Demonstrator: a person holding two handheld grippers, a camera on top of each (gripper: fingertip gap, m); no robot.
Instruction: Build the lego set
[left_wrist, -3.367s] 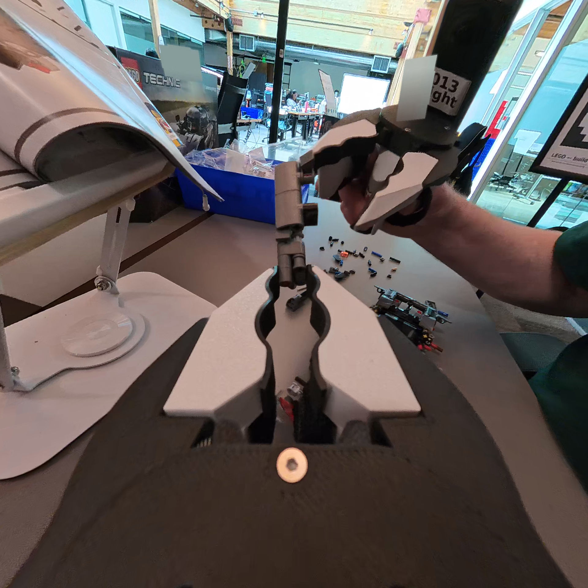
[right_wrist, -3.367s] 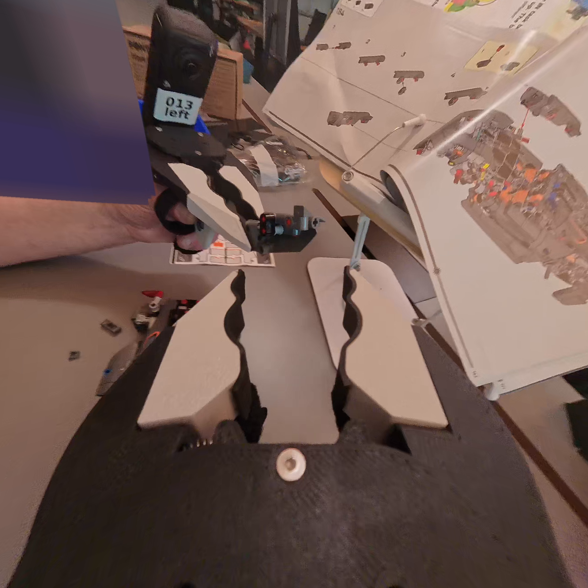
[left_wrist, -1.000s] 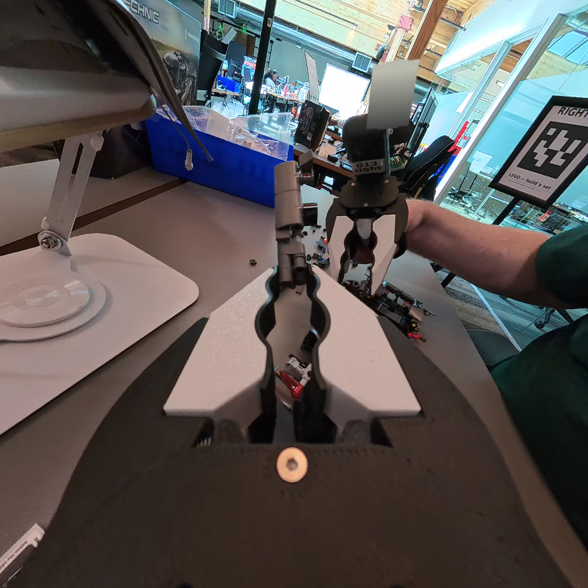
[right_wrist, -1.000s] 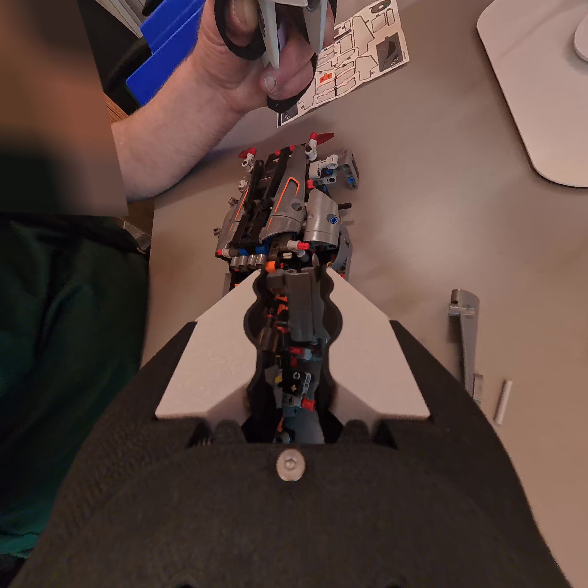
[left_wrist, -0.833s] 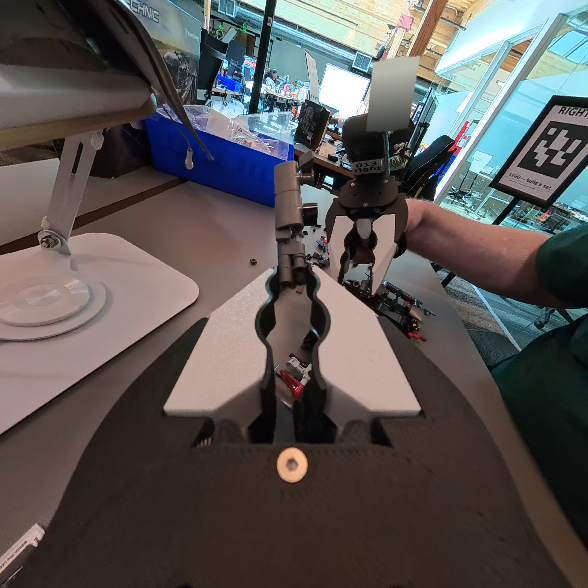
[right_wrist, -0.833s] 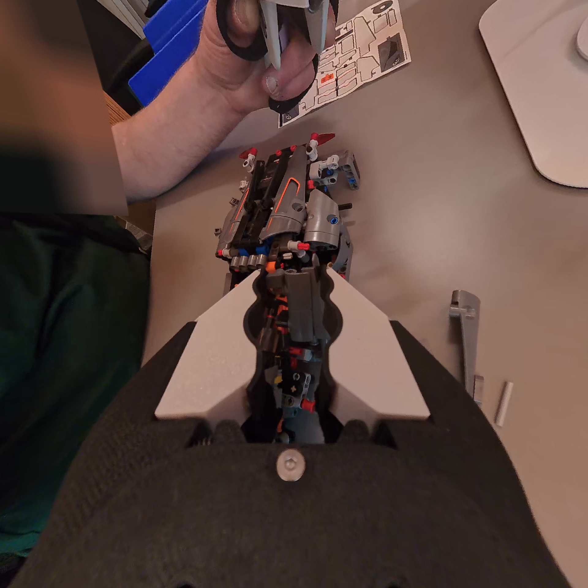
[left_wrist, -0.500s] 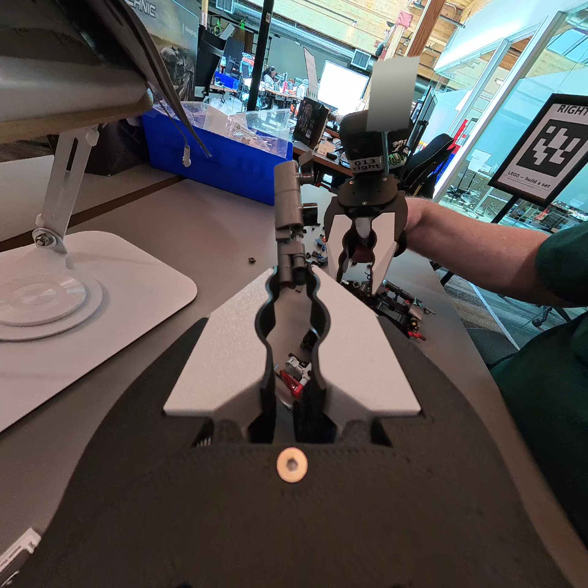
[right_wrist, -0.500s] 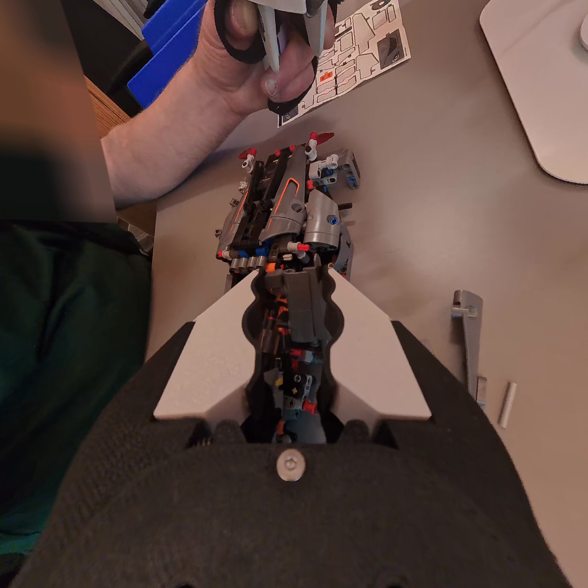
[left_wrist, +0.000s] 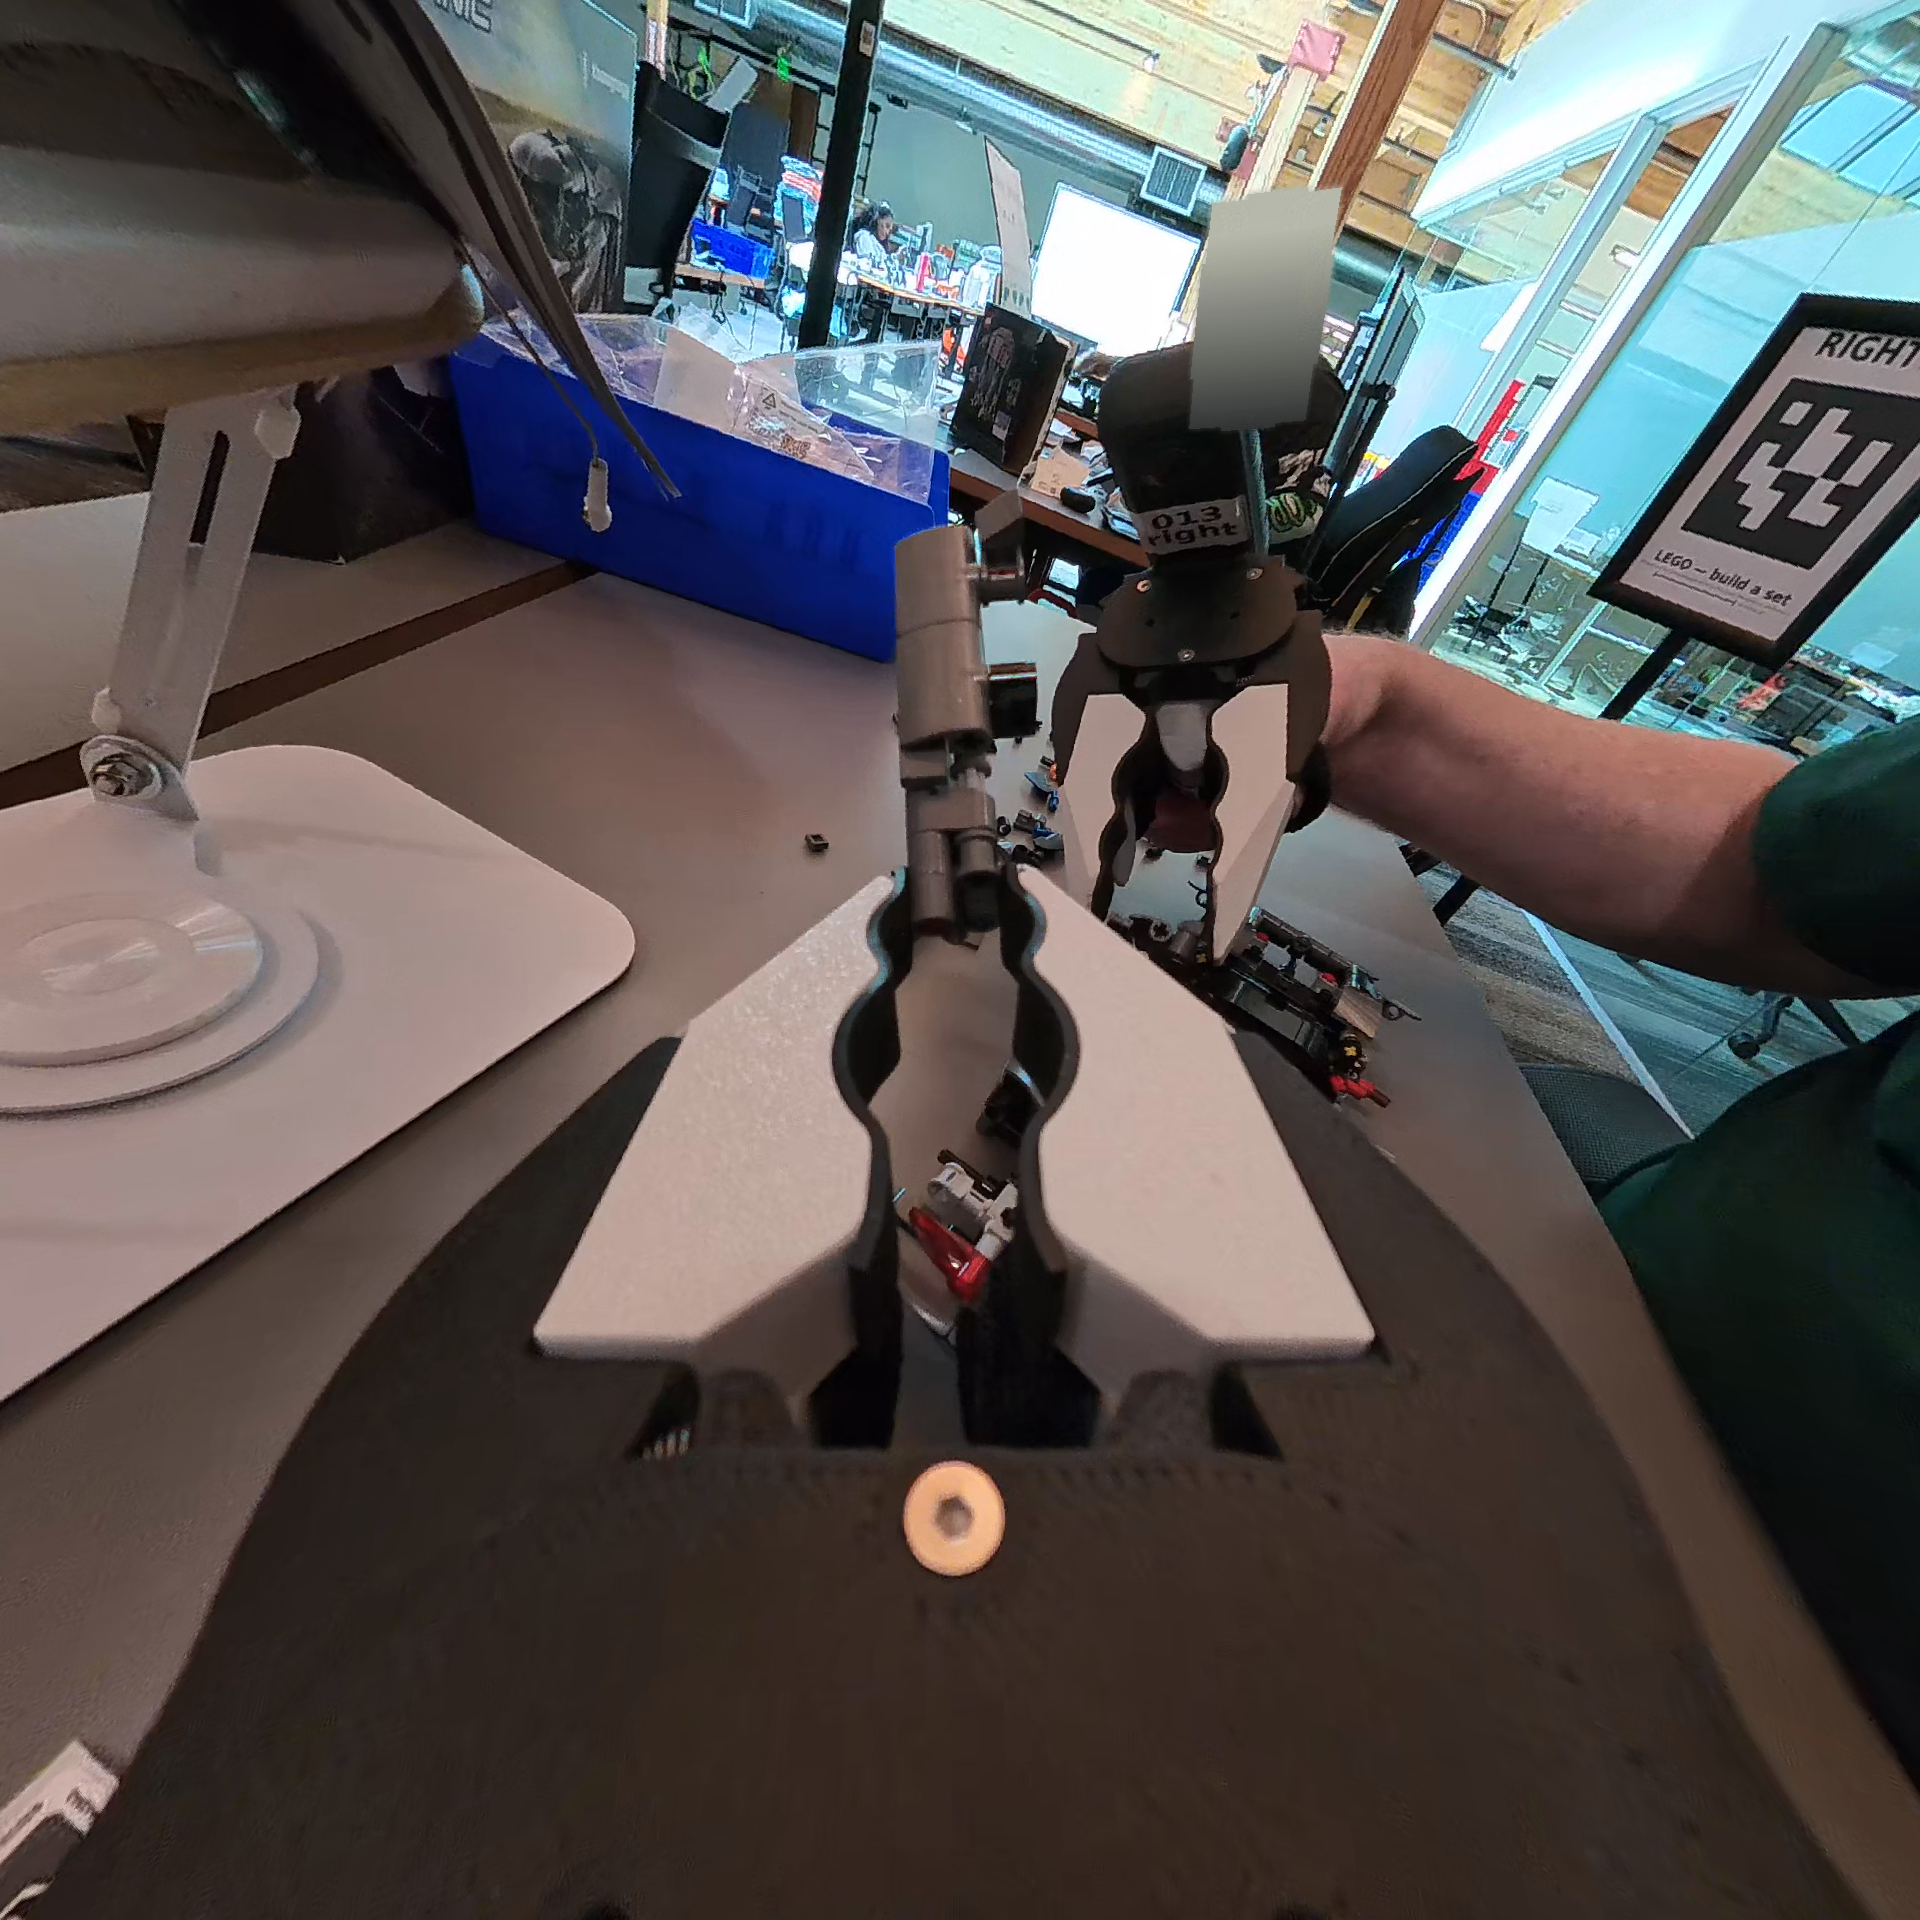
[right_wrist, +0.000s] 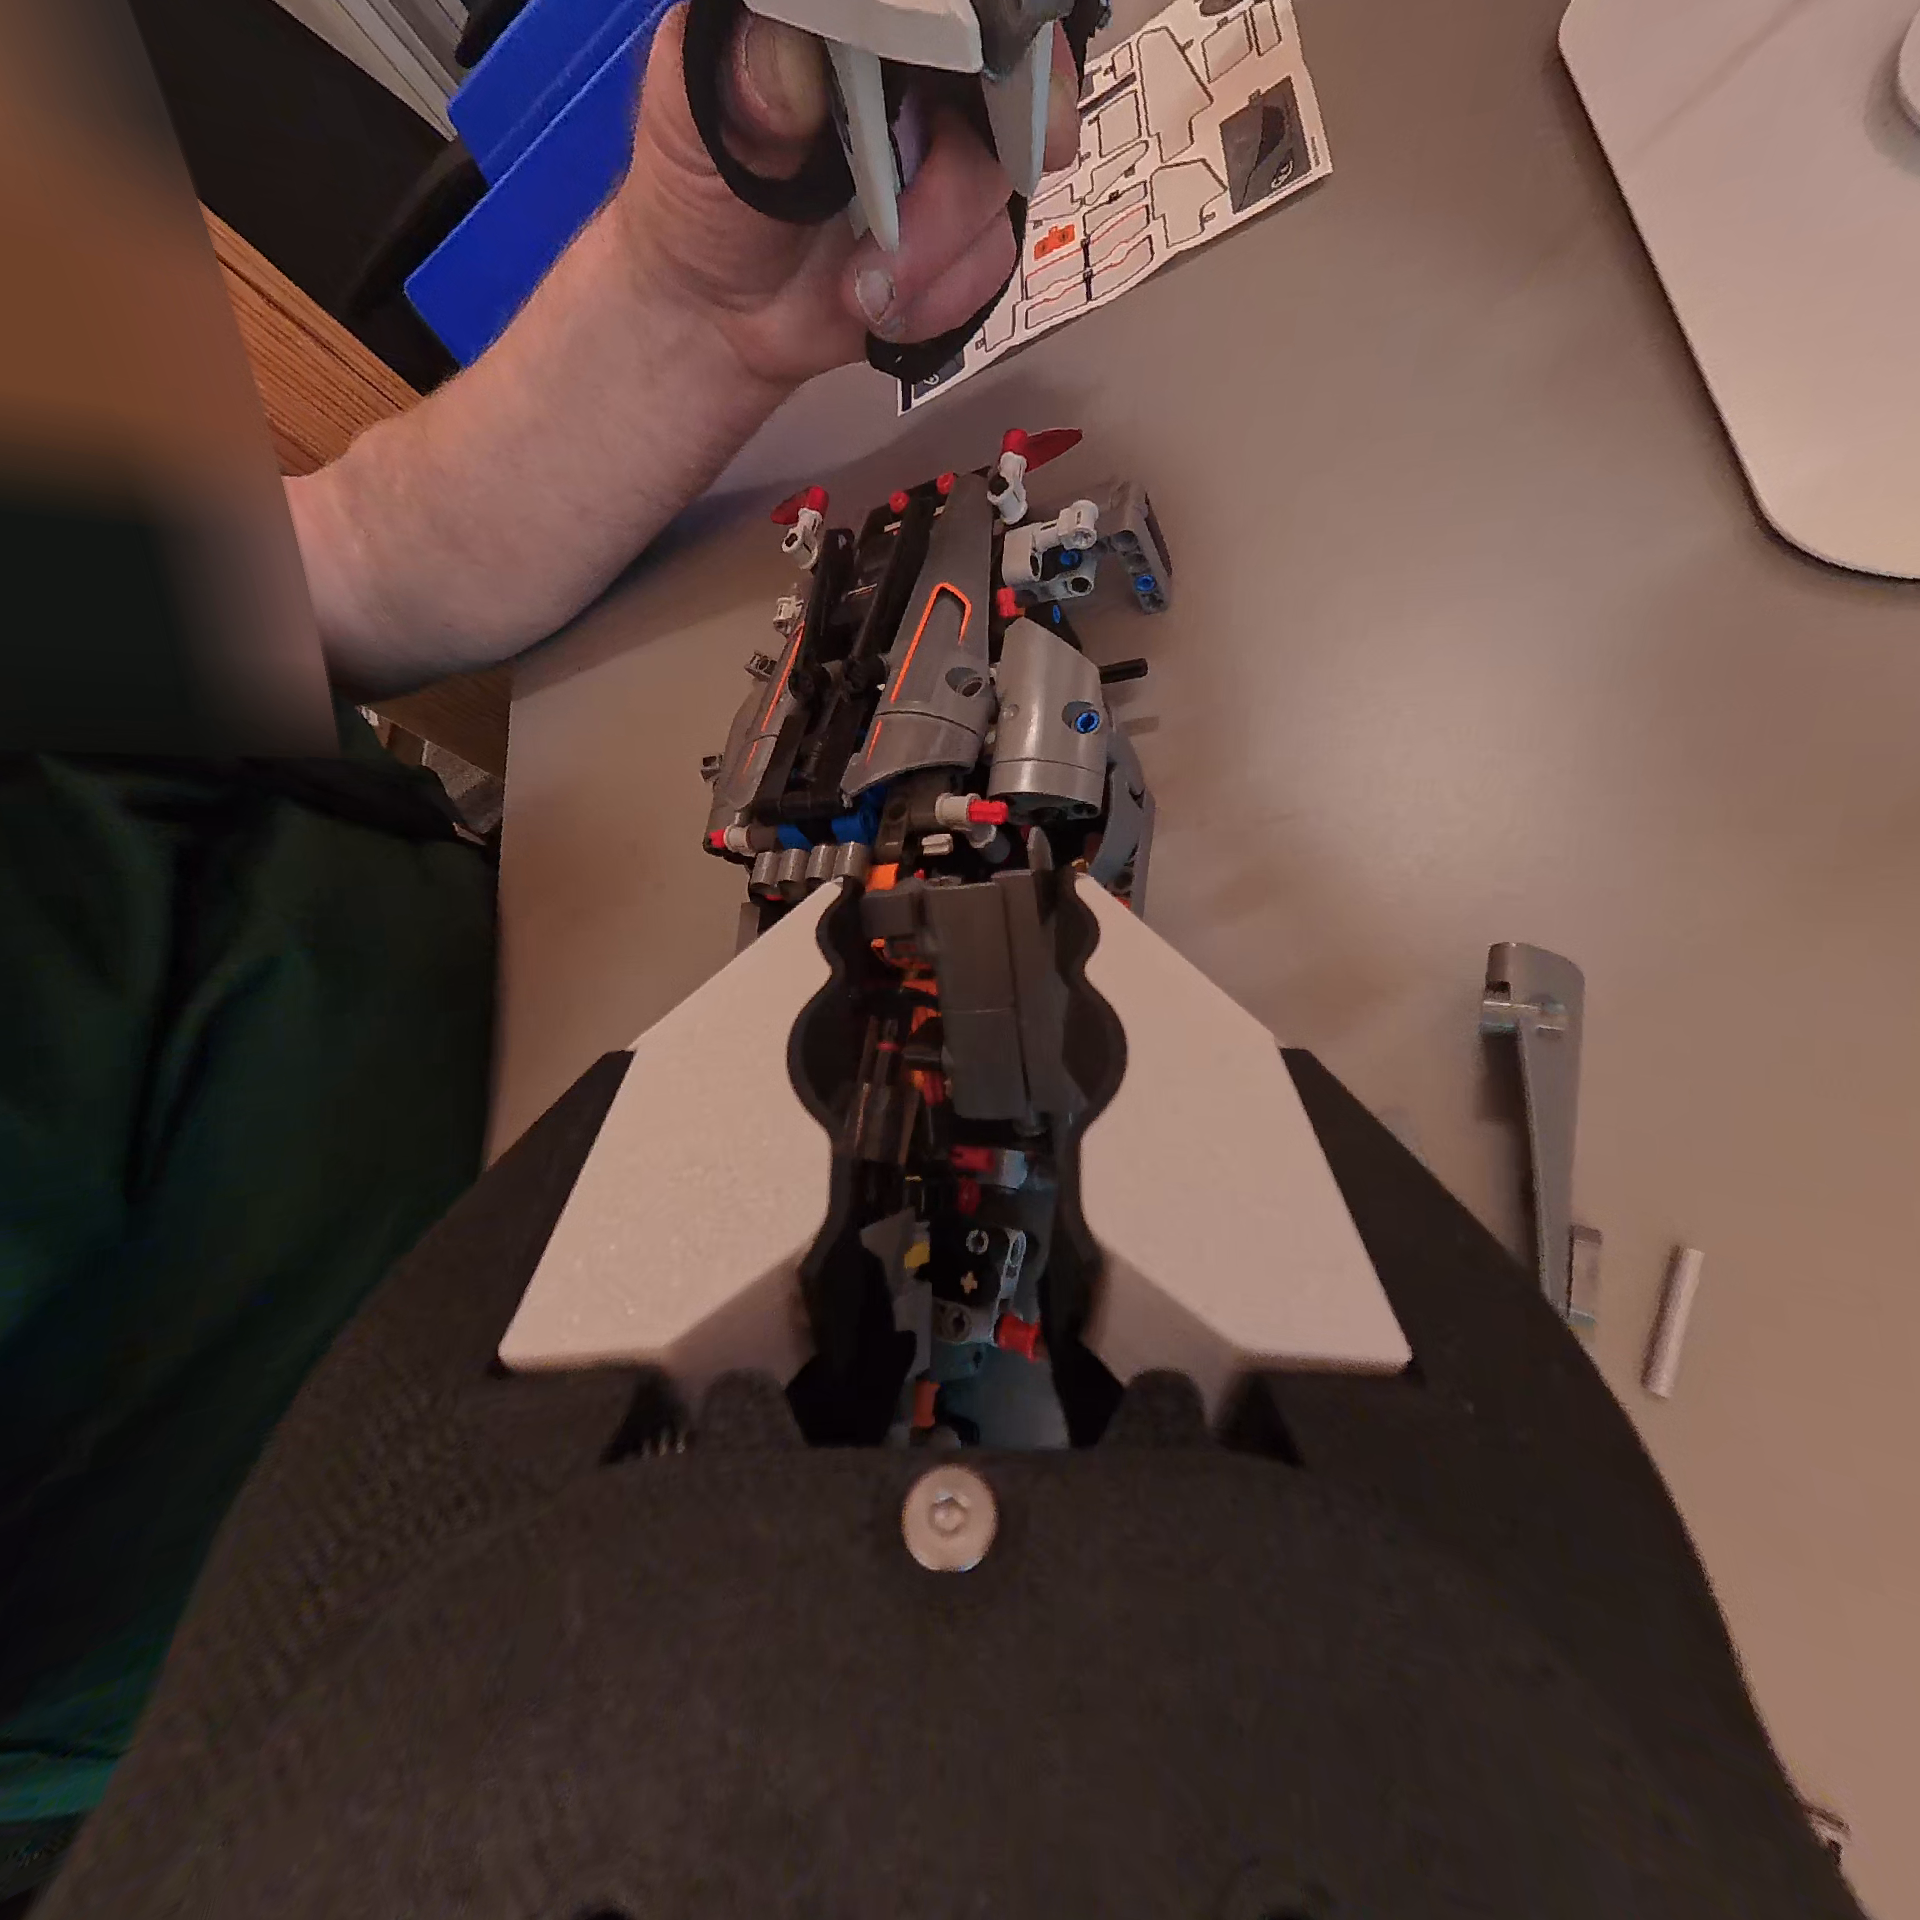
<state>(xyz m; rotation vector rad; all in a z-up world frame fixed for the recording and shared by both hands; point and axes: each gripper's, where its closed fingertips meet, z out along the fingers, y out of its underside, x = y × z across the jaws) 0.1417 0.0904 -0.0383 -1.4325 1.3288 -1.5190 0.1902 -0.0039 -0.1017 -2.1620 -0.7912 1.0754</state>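
Over the last second nothing shifted: left gripper (left_wrist: 954, 894) stayed clamped on the grey Technic sub-assembly (left_wrist: 941, 665); right gripper (right_wrist: 961, 914) gripped the grey-orange-black Lego model (right_wrist: 914, 665) at 12 o'clock. Mating pending.

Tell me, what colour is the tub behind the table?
Blue, holding clear plastic bags; the tub shows best in the left wrist view.

Filling the lower frame: a black textured left hand-held gripper (left_wrist: 951, 894) with pale grey wedge fingers (left_wrist: 727, 1143), wavy black inner edges, one silver screw (left_wrist: 953, 1519). Right hand-held gripper (right_wrist: 951, 894) looks identical. At right, a dark green sleeve (left_wrist: 1829, 831).
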